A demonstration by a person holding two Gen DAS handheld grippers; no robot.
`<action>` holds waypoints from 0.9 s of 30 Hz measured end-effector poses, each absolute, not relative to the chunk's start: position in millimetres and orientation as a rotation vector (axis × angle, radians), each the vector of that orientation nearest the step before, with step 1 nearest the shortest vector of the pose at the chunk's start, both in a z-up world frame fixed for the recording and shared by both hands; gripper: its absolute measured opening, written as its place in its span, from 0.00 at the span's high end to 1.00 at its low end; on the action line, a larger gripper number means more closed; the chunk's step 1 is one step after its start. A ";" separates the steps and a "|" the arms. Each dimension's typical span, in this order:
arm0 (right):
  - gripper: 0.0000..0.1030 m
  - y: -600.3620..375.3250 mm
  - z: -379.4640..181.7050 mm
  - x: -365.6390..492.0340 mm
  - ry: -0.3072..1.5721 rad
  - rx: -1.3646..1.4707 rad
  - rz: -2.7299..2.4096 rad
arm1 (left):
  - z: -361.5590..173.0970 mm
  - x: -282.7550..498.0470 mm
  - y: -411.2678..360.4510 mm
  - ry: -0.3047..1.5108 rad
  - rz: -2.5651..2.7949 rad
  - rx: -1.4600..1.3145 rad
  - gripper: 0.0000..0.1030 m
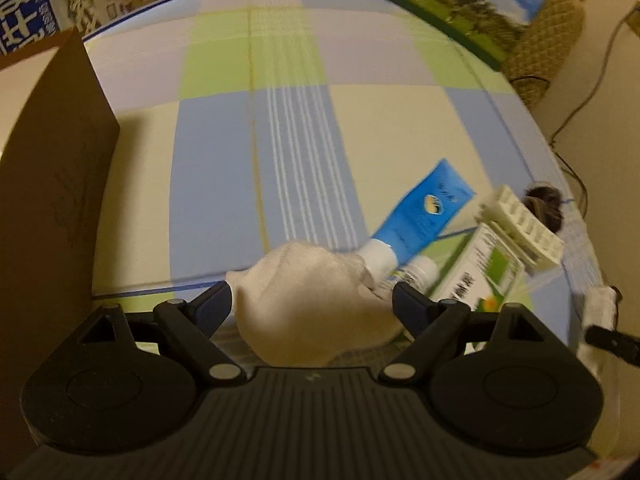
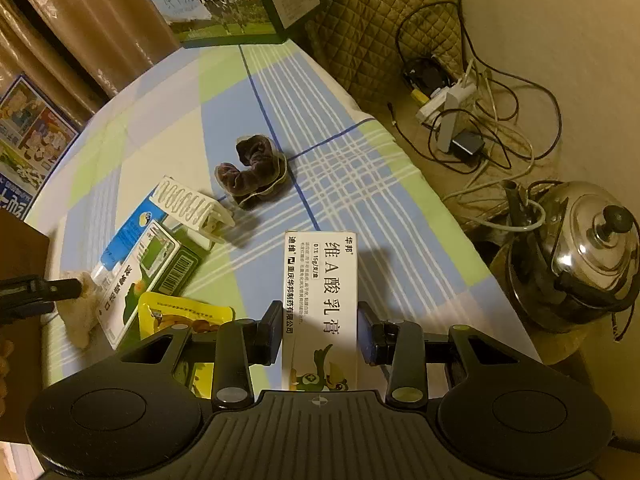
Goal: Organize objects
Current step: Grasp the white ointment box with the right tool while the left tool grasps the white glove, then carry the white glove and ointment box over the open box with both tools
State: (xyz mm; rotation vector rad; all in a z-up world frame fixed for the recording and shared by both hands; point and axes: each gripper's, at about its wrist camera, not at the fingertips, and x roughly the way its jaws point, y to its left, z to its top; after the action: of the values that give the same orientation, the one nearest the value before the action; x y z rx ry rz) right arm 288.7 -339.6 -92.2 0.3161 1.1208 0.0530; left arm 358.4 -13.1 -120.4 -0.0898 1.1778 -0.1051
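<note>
The right gripper (image 2: 318, 334) clamps the white ointment carton (image 2: 320, 300) at frame centre, long axis running straight ahead; the left gripper (image 1: 312, 300) straddles the cream cloth (image 1: 308, 300), pads apart.

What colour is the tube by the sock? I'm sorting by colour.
The tube is blue with a white cap; it shows best in the left wrist view.

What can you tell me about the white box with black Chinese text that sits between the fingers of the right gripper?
The white box is a slim, long carton, apparently cardboard, printed with black Chinese characters and a green cartoon figure at its near end. It looks closed and undamaged. The right gripper is shut on it, with the pads pressing its two long sides. It points away from the camera, above the checked cloth. Whether it rests on the cloth cannot be told.
</note>
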 end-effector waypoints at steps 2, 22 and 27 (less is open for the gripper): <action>0.66 -339.8 -92.7 288.1 1.122 0.318 0.057 | -128.6 361.7 -10.5 1.200 -0.086 -0.115 0.17; 0.66 -331.2 -88.3 270.6 1.130 0.297 0.141 | -132.2 321.9 -2.1 1.138 -0.082 -0.106 0.55; 0.66 -320.6 -80.3 264.0 1.116 0.264 0.212 | -120.9 298.9 3.5 1.139 -0.070 -0.122 0.55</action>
State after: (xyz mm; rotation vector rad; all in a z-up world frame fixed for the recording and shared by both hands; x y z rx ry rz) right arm 264.0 -320.6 -80.3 0.2645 1.1156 0.2117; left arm 298.9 3.5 -120.9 -0.1222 1.1389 -0.0696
